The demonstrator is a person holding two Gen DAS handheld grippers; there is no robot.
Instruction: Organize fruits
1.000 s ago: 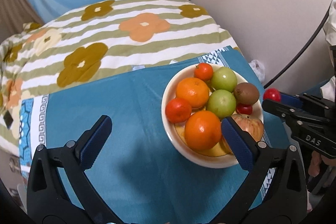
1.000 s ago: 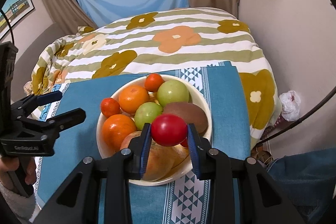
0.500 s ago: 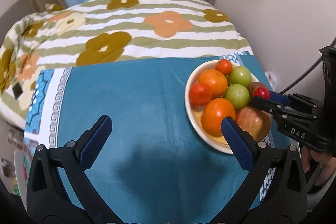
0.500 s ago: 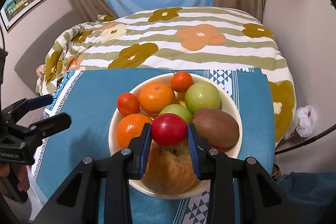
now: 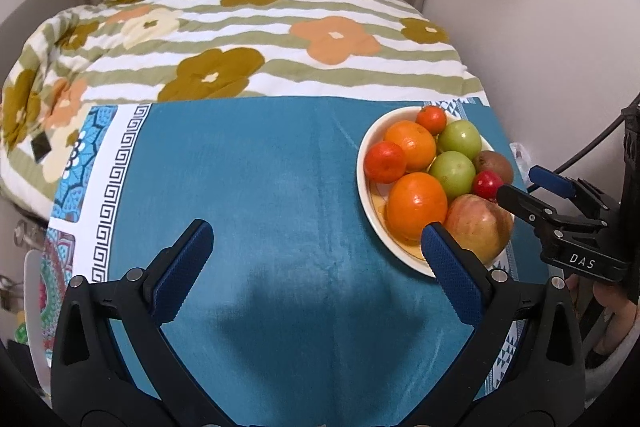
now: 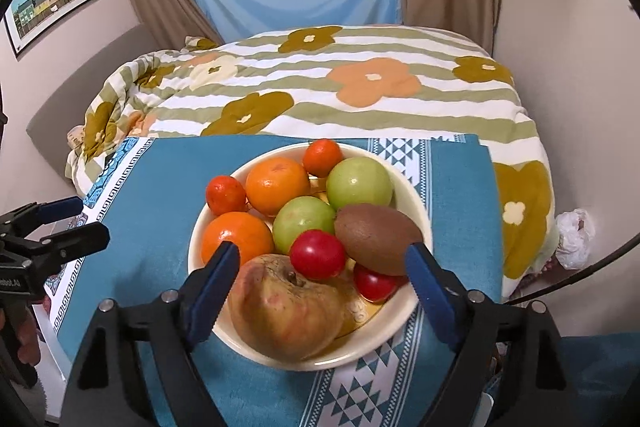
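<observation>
A cream bowl (image 6: 416, 199) on a teal cloth holds oranges, two green apples (image 6: 359, 184), a kiwi (image 6: 378, 239), a large russet apple (image 6: 286, 309) and small red fruits. A red tomato (image 6: 317, 254) rests on the pile between the russet apple and the kiwi. My right gripper (image 6: 322, 289) is open just above the bowl's near side, its jaws wide of the tomato. My left gripper (image 5: 312, 263) is open and empty over the cloth, left of the bowl (image 5: 366, 151). The right gripper (image 5: 532, 187) shows at the bowl's right edge.
The teal cloth (image 5: 260, 187) covers a table in front of a bed with a flowered, striped quilt (image 5: 260, 39). A white plastic bag (image 6: 574, 237) lies on the floor at the right. The wall is close on the right.
My right gripper opened and let the red tomato go; it now lies in the bowl on the other fruit. My left gripper has swung left, away from the bowl.
</observation>
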